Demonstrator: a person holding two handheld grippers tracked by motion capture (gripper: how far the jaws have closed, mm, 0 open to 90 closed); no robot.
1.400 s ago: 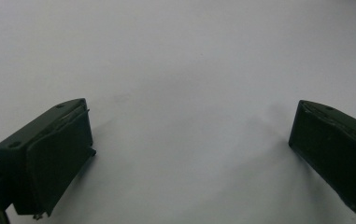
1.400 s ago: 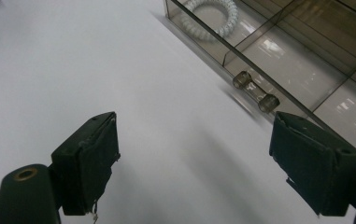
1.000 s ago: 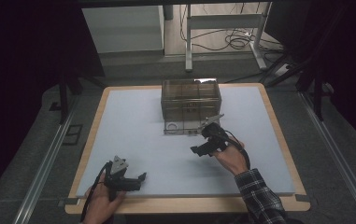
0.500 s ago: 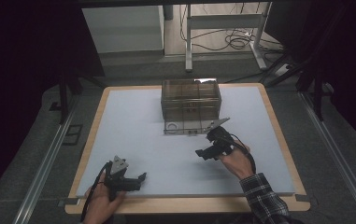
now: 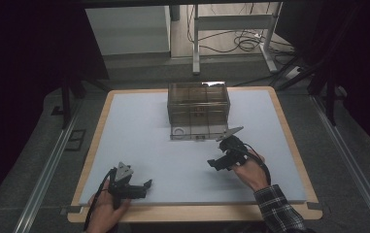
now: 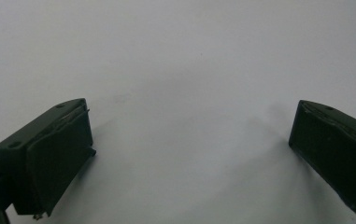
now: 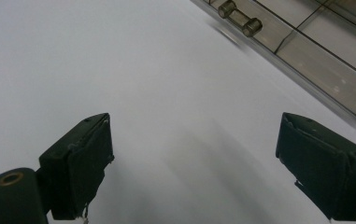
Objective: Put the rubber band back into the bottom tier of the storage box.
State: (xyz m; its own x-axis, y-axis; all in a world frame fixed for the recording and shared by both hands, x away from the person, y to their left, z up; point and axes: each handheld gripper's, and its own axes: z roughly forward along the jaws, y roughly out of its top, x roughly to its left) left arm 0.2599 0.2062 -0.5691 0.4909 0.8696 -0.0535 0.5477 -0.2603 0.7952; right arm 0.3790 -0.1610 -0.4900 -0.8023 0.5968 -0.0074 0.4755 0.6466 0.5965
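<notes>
High view puts the right tongs on the open white table, a little nearer the person's edge than a second ago, when they sat just off the front right corner of the clear box. Over the last second the right hand draws them back and away from the box, so they now stand clear of it with bare table between. Their jaws are spread wide and carry nothing; the right gripper view confirms this, with the front wall of the box and a small barrel-shaped knob on it lying off beyond the jaws. The box itself sits at the middle of the far edge of the table, upright, and its place matches the earlier pictures.

The left tongs rest by the near left corner of the table, jaws wide and empty, in the same spot as before, with plain white surface ahead of them in the left gripper view.

My reading is that the right hand has let go of the box and is retreating, which suggests a step on the box is finished rather than beginning
</notes>
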